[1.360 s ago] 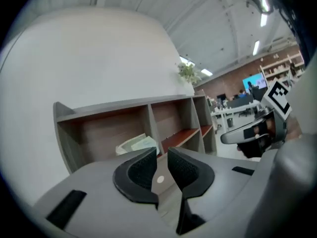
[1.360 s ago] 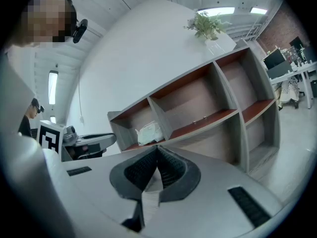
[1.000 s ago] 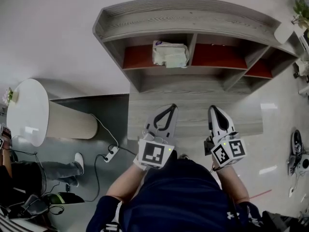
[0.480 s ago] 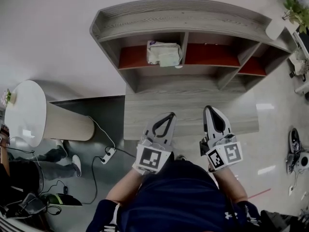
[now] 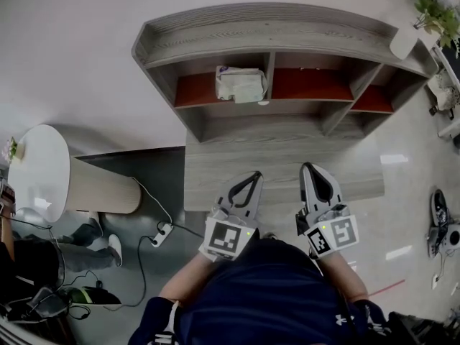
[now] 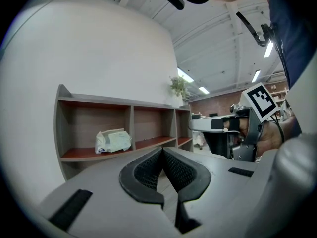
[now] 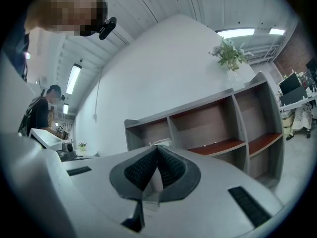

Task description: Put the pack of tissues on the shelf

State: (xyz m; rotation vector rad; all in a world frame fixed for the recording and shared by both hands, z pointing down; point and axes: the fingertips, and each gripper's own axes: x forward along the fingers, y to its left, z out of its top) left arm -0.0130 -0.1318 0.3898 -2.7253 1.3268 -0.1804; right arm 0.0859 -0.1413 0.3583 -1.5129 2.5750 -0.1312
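Observation:
The pack of tissues (image 5: 239,85), white and pale green, lies on the red board in the left compartment of the grey wooden shelf (image 5: 273,31). The left gripper view shows the pack (image 6: 113,141) in that compartment of the shelf (image 6: 60,128), resting alone. My left gripper (image 5: 253,175) and right gripper (image 5: 310,168) are held side by side close to my body, well short of the shelf. Both point level at it. The left gripper (image 6: 162,150) is shut and empty. The right gripper (image 7: 157,148) is shut too, with nothing held.
A low wooden platform (image 5: 215,178) lies between me and the shelf. A round white table (image 5: 39,171) stands at the left, with a power strip and cable (image 5: 164,230) on the floor. A potted plant (image 5: 413,27) sits on the shelf's right end. A person (image 5: 29,264) is at far left.
Both grippers have drawn back a little from the shelf toward my body. The pack of tissues has stayed in its compartment. Both grippers remain shut.

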